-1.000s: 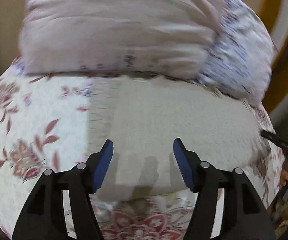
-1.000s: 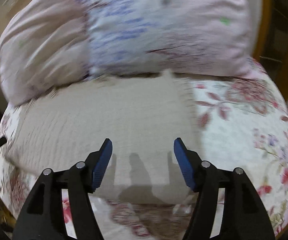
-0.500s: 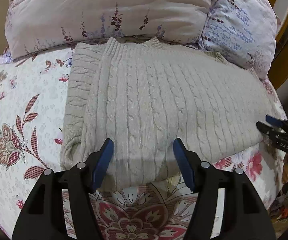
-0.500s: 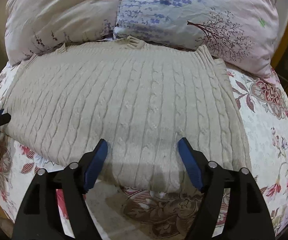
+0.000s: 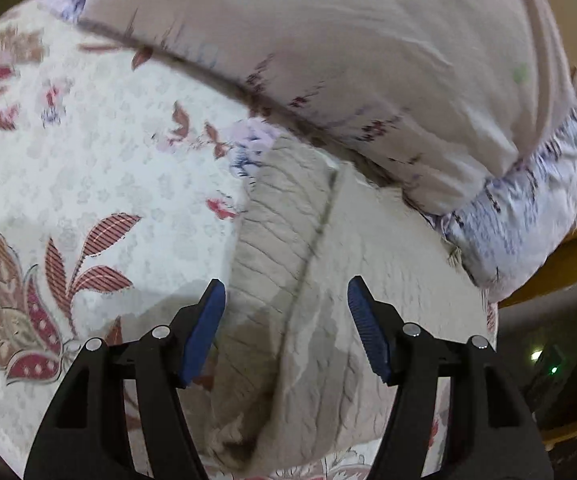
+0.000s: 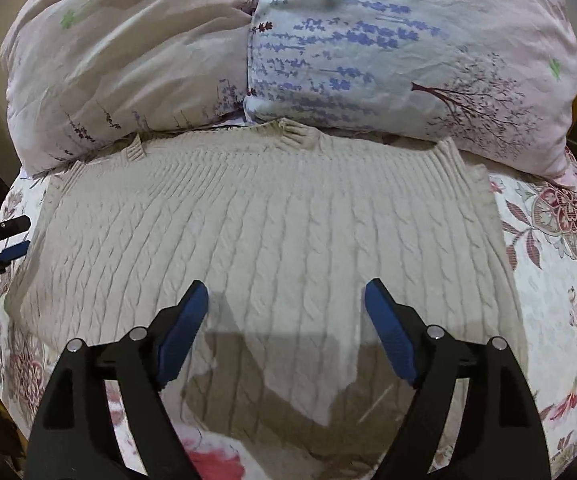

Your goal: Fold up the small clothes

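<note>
The sweater [image 6: 272, 232] lies flat on the bed [image 6: 560, 280] just below the pillows [image 6: 408, 48], sleeves apparently tucked in, further folds remaining, while left tongs [image 5: 286, 320] and right tongs [image 6: 286, 328] hover open, empty.

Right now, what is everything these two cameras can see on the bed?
Sweater: one, beige cable-knit, flat on the bedspread, collar toward the pillows, sleeves folded in.
Pillows: two, pale pink on the left and blue-and-pink floral on the right, at the head of the bed, touching the sweater's top edge.
Bedspread: one, white with red flowers, under everything.
Left gripper: black, blue fingers, open over the sweater's left edge.
Right gripper: same, open over the sweater's hem.
</note>
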### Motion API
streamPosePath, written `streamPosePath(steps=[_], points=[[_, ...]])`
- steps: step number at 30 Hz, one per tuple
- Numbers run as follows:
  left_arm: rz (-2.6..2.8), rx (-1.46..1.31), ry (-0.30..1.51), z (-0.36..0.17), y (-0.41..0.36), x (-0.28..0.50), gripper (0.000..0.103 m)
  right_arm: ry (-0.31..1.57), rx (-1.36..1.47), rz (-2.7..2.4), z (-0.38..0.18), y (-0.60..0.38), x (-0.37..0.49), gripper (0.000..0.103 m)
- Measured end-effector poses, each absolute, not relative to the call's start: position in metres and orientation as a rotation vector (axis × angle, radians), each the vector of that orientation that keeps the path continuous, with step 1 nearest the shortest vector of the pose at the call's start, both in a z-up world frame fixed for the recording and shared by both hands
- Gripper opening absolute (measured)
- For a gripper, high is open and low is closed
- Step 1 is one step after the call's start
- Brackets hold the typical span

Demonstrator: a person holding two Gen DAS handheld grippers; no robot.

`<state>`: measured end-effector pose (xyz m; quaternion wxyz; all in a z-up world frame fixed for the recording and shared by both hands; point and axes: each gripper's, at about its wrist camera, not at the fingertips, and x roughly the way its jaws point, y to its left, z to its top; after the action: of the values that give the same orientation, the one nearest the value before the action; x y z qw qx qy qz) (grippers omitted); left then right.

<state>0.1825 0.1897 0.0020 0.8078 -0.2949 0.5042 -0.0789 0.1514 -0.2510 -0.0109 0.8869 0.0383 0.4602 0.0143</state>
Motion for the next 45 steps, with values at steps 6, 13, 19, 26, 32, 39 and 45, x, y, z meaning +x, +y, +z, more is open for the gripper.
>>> streamPosePath(steps=[6, 13, 19, 26, 32, 39, 45], points=[[-0.225, -0.708, 1.055, -0.003, 0.192, 0.186, 0.064, 0.955, 0.075, 0.042, -0.013, -0.247, 0.155, 0.084], [-0.259, -0.823, 1.037, -0.010, 0.185, 0.192, 0.051, 0.955, 0.069, 0.059, -0.017, -0.247, 0.164, 0.087], [-0.272, -0.906, 1.052, -0.017, 0.182, 0.192, 0.036, 0.954, 0.073, 0.064, -0.018, -0.248, 0.160, 0.087], [-0.288, -0.941, 1.014, -0.003, 0.174, 0.190, 0.021, 0.950, 0.095, 0.057, -0.016, -0.249, 0.153, 0.087], [-0.377, -0.968, 0.961, 0.028, 0.155, 0.194, 0.020, 0.942, 0.126, 0.059, -0.012, -0.254, 0.146, 0.087], [-0.523, -0.966, 0.923, 0.062, 0.108, 0.199, 0.019, 0.933, 0.148, 0.054, -0.008, -0.261, 0.137, 0.087], [-0.638, -0.925, 0.975, 0.065, 0.041, 0.206, 0.019, 0.926, 0.165, 0.029, -0.006, -0.276, 0.120, 0.087]])
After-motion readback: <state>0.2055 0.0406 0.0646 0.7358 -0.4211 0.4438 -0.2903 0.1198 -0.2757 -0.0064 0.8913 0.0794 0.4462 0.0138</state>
